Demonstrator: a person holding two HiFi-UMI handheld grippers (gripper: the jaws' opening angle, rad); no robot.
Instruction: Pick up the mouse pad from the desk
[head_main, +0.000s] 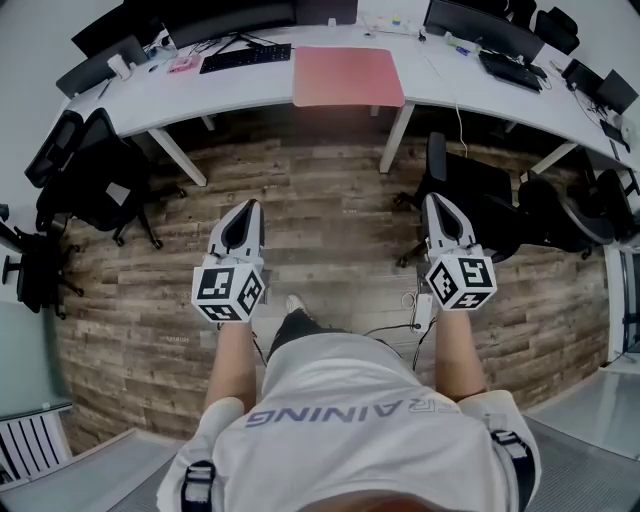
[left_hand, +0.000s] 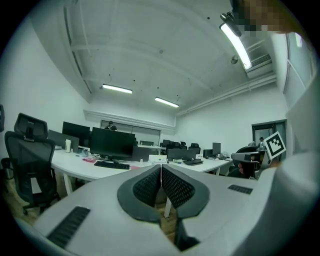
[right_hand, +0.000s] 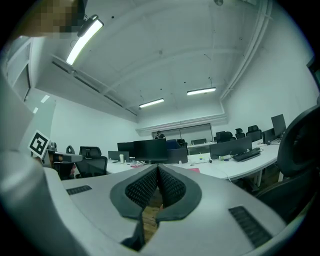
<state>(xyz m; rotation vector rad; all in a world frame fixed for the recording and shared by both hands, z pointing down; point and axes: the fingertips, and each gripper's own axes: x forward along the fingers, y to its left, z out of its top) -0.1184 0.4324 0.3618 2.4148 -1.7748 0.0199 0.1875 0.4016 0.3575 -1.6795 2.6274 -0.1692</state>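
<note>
While I stand well back from the desk (head_main: 250, 95), the left gripper (head_main: 249, 207) and right gripper (head_main: 437, 202) each have their jaws pressed together on nothing. The mouse pad (head_main: 348, 76) lies flat at the desk's near edge. Approach not begun, in my judgement: close on the desk, part one gripper's jaws, and take the pad by that near edge.

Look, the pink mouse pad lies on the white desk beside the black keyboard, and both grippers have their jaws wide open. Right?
Not the jaws. The left gripper and the right gripper are both shut and empty, as the left and right gripper views show. The pink mouse pad does lie on the white desk beside the black keyboard.
</note>
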